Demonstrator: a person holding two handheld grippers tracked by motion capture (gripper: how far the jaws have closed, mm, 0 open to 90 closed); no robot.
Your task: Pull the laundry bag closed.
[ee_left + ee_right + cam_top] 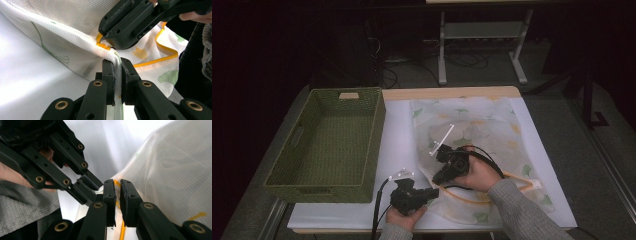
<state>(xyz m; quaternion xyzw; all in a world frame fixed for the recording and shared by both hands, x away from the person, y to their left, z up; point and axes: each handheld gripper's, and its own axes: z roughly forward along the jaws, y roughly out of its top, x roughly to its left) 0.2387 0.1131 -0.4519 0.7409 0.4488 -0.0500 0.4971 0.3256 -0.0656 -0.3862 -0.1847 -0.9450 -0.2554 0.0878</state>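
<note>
Both tongs pinch the mesh bag (pixel 477 145) at its near-left corner: left tongs (pixel 118 72) grip the fabric fold, right tongs (pixel 117 192) clamp the orange zip edge just beyond, at one o'clock.

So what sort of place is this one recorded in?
Probably a lab or workshop set up for recordings: a white-covered table with a green woven basket, cables on the floor and a bare metal desk frame behind.

White-covered table (pixel 399 145); green woven basket (pixel 329 145) at left; floral mesh bag (pixel 482 130) at right
</note>
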